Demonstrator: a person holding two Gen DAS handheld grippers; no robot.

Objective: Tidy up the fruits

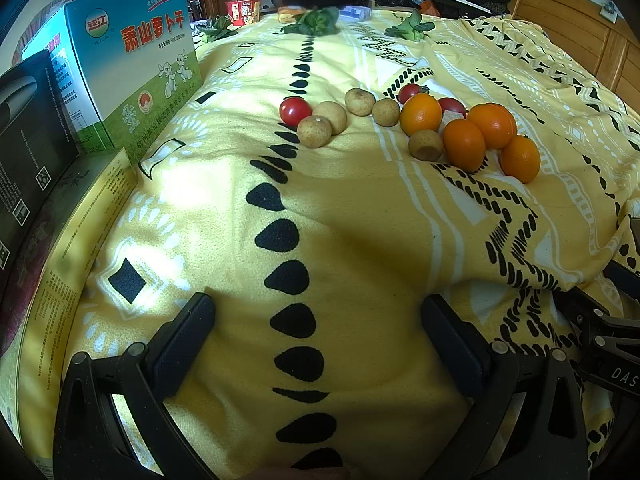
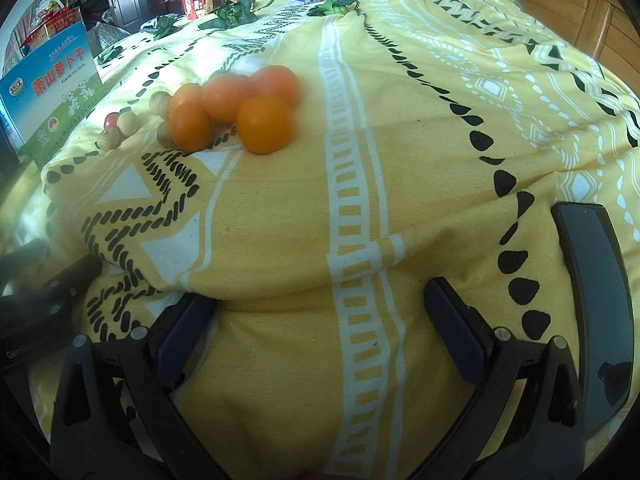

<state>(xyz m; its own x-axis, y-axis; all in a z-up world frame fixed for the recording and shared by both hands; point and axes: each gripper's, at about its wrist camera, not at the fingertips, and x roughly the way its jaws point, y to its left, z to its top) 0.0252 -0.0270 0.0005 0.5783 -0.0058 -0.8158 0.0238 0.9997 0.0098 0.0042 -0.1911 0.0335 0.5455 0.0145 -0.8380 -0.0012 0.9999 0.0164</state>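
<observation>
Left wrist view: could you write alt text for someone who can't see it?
Four oranges, three red tomatoes and five small brown fruits lie clustered on a yellow patterned cloth. The open left gripper hovers nearby, holding nothing.

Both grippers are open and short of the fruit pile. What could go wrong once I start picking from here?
1. The oranges lie bunched against a brown longan and cherry tomatoes; wide-open fingers of the right gripper may nudge neighbours and roll them.
2. The yellow blanket is soft and rumpled, so round fruit may drift.
3. The phone beside the right gripper could get bumped.
4. The left gripper could squash the soft red tomato.
</observation>
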